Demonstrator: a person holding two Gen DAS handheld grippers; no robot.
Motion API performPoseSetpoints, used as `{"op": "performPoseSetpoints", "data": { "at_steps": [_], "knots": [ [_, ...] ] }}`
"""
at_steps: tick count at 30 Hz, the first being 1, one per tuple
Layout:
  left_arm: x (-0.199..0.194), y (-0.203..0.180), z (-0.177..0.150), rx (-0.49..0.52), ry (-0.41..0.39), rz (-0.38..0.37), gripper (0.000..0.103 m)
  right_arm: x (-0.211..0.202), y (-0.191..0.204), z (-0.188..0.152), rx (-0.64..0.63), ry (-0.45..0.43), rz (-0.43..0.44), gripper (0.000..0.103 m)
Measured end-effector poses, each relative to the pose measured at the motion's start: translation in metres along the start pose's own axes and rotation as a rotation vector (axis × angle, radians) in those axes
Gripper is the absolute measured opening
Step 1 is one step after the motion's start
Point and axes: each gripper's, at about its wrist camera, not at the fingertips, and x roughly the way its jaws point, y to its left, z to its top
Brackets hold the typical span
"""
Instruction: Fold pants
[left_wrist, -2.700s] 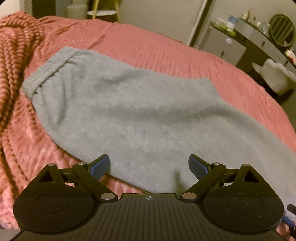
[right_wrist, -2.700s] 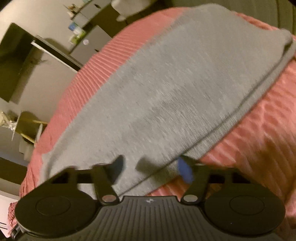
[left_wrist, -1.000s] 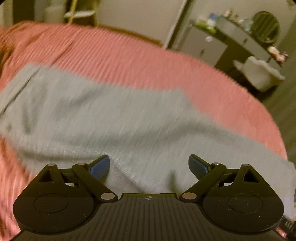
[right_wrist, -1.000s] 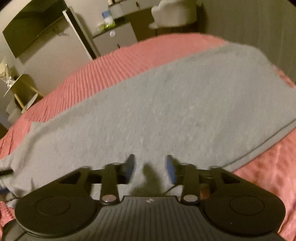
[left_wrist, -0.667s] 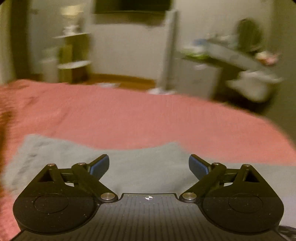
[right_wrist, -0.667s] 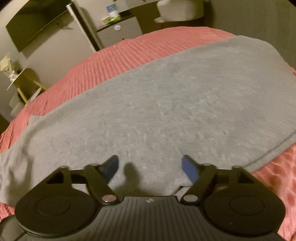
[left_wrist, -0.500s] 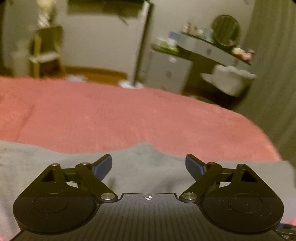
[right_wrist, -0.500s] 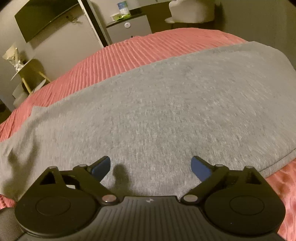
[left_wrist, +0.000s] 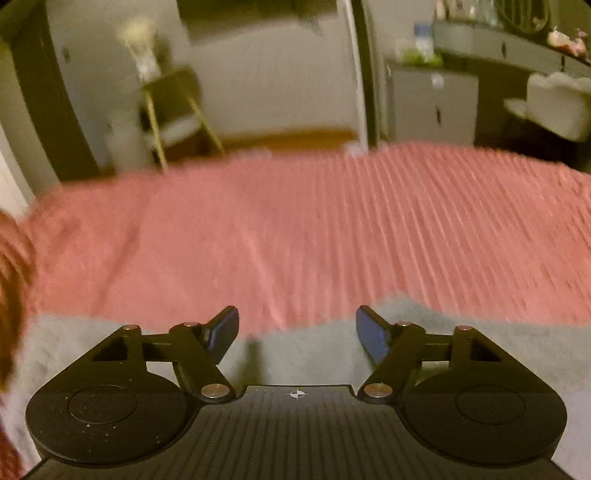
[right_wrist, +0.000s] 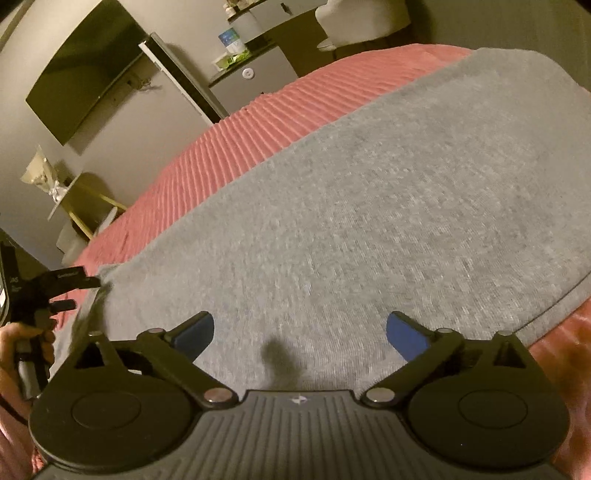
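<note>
Both the left gripper (left_wrist: 297, 330) and the right gripper (right_wrist: 300, 330) were spread wide and empty, the gray pants (right_wrist: 351, 221) lying flat directly beneath them on the pink-ribbed bed (left_wrist: 332, 229).

Left wrist view: low over pants (left_wrist: 314, 354), facing across bed (left_wrist: 332, 229). Right wrist view: close above pants (right_wrist: 351, 221). Both share bed.

Bed with ribbed pink cover (left_wrist: 369, 229), grey pants (right_wrist: 351, 221) spread flat directly on it
</note>
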Motion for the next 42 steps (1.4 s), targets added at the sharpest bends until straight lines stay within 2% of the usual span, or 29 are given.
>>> {"op": "performPoseSetpoints", "data": {
  "at_steps": [1, 2, 4, 6, 7, 8, 10, 14, 16, 19, 25, 27, 29, 31, 33, 35, 38, 42],
  "knots": [
    [-0.004, -0.001, -0.001, 0.016, -0.018, -0.024, 0.087, 0.001, 0.0, 0.0, -0.002, 0.0, -0.001, 0.1],
    [-0.005, -0.002, -0.001, 0.025, -0.01, -0.066, 0.087, 0.001, 0.001, 0.0, -0.006, 0.0, -0.003, 0.1],
    [0.002, -0.009, -0.006, 0.033, 0.05, -0.157, 0.087, 0.001, 0.002, -0.002, -0.01, -0.002, -0.005, 0.1],
    [0.016, -0.026, -0.01, 0.08, 0.115, -0.192, 0.087, 0.0, 0.001, -0.002, -0.007, -0.002, -0.003, 0.1],
    [0.023, -0.033, -0.015, 0.104, 0.13, -0.165, 0.088, 0.0, 0.001, -0.002, -0.003, -0.003, 0.0, 0.1],
    [0.028, -0.039, -0.017, 0.115, 0.124, -0.137, 0.092, -0.001, 0.0, -0.002, 0.001, -0.005, 0.004, 0.1],
    [0.036, -0.047, -0.013, 0.111, 0.094, -0.083, 0.095, -0.001, -0.002, -0.002, 0.014, -0.009, 0.015, 0.1],
    [0.056, -0.055, 0.008, 0.072, 0.08, 0.006, 0.093, -0.002, -0.005, -0.002, 0.037, -0.015, 0.032, 0.1],
    [0.044, -0.043, 0.013, 0.031, 0.068, 0.06, 0.092, -0.001, -0.005, -0.002, 0.04, -0.016, 0.034, 0.1],
    [0.028, -0.033, 0.013, 0.001, 0.073, -0.019, 0.089, 0.0, -0.004, -0.002, 0.036, -0.017, 0.031, 0.1],
    [-0.022, -0.031, -0.027, 0.095, 0.028, -0.045, 0.09, 0.001, -0.002, -0.003, 0.032, -0.021, 0.028, 0.1],
    [-0.018, -0.04, -0.028, 0.12, 0.049, -0.068, 0.09, 0.002, -0.001, -0.004, 0.027, -0.022, 0.023, 0.101],
    [-0.004, -0.047, -0.024, 0.14, 0.072, -0.048, 0.094, 0.003, 0.002, -0.004, 0.015, -0.022, 0.015, 0.101],
    [0.008, -0.045, -0.016, 0.084, 0.098, -0.041, 0.096, 0.003, 0.002, -0.004, 0.011, -0.022, 0.013, 0.101],
    [0.011, -0.036, -0.006, -0.017, 0.135, -0.025, 0.092, 0.002, 0.0, -0.004, 0.023, -0.025, 0.022, 0.101],
    [0.0, -0.03, 0.0, -0.068, 0.143, -0.04, 0.088, 0.002, -0.003, -0.003, 0.041, -0.028, 0.034, 0.101],
    [-0.031, -0.032, -0.009, -0.04, 0.108, -0.101, 0.094, 0.002, -0.005, -0.001, 0.059, -0.028, 0.039, 0.101],
    [-0.078, -0.036, -0.049, -0.017, 0.08, -0.179, 0.096, 0.002, -0.013, 0.004, 0.132, -0.022, 0.073, 0.101]
  ]
}}
